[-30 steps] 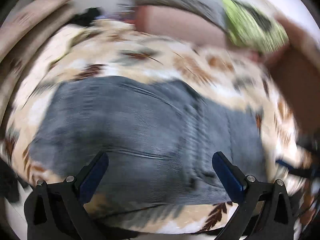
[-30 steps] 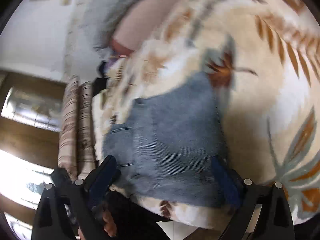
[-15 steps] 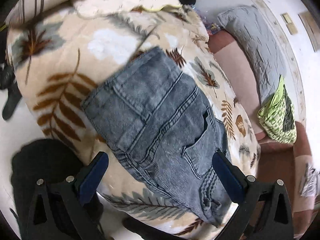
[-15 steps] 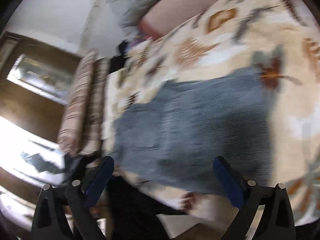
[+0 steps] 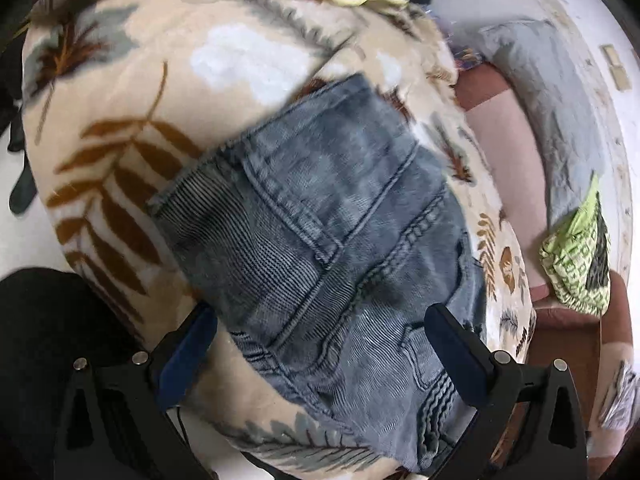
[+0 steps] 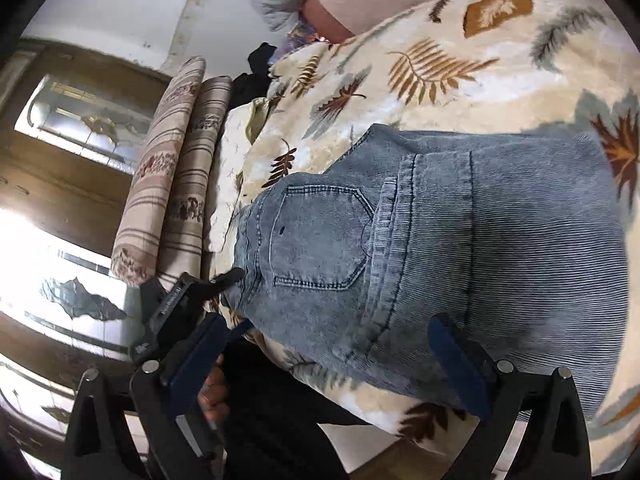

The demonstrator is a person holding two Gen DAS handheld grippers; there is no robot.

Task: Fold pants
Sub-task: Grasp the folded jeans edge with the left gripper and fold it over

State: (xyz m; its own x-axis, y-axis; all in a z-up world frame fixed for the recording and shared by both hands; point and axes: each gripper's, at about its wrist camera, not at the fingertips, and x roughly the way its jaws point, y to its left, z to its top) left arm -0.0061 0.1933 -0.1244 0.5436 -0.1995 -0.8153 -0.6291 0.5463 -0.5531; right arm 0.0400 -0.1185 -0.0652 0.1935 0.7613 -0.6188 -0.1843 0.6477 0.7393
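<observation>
Already folded into a compact stack, the pants (image 6: 460, 248) lie on the leaf-print blanket (image 6: 460, 64) near its front edge. Left gripper (image 5: 320, 344) and right gripper (image 6: 336, 360) hover above with jaws wide, holding nothing. Risk: a finger snagging the top layer would undo the fold, or nudge the stack off the edge.

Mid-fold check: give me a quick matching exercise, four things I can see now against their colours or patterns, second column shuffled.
Things:
1. pants
2. blanket
3. bolsters
4. bag

Looks:
a. lime green with print
b. cream with leaf pattern
c. washed blue denim
d. beige with stripes

Pairs: 1-c, 2-b, 3-d, 4-a
</observation>
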